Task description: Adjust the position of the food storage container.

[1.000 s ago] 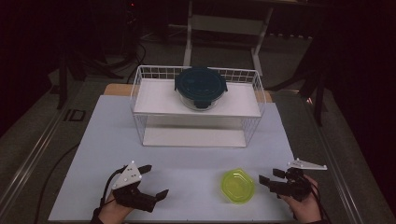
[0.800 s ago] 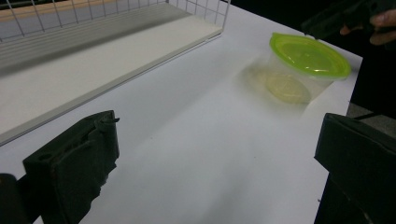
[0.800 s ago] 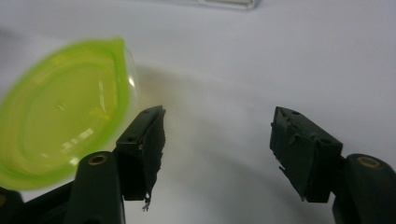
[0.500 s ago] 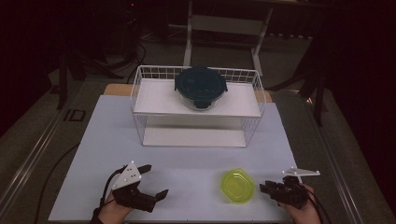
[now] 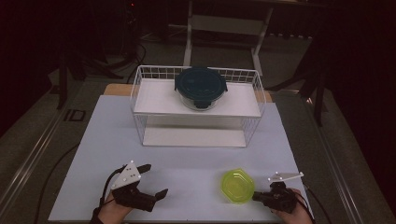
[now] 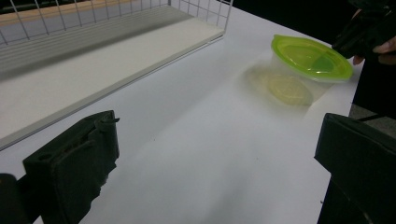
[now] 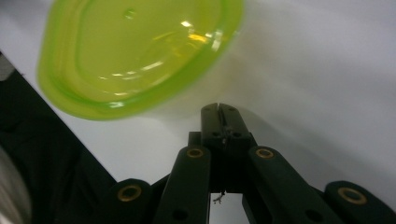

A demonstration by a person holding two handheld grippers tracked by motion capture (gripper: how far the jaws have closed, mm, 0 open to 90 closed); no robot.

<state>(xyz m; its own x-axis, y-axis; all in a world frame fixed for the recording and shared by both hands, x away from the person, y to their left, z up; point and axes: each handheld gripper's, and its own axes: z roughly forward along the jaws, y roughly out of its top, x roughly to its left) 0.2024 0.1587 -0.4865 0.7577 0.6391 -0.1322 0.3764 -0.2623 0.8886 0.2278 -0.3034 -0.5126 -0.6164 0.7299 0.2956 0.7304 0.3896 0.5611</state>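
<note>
A clear container with a lime-green lid (image 5: pixel 237 185) stands near the table's front edge, right of centre. My right gripper (image 5: pixel 256 197) lies just right of it, tips pointing at its side. Its jaws have just been closing and now meet with nothing between them. In the right gripper view the shut tips (image 7: pixel 222 112) stop a little short of the green lid (image 7: pixel 140 51). My left gripper (image 5: pixel 156 179) rests at the front left, jaws wide open and empty. The left gripper view (image 6: pixel 215 163) looks across bare table to the container (image 6: pixel 310 58) and the right gripper (image 6: pixel 369 28) beside it.
A white wire rack (image 5: pixel 140 93) with two shelves stands at the middle back. A round glass container with a dark teal lid (image 5: pixel 201 86) sits on its top shelf. The white table top (image 5: pixel 196 163) ends close behind both hands; dark floor surrounds it.
The right gripper has sunk and slid toward the front edge and the green-lidded container, and its jaws went from open to shut. The left gripper has stayed put.
</note>
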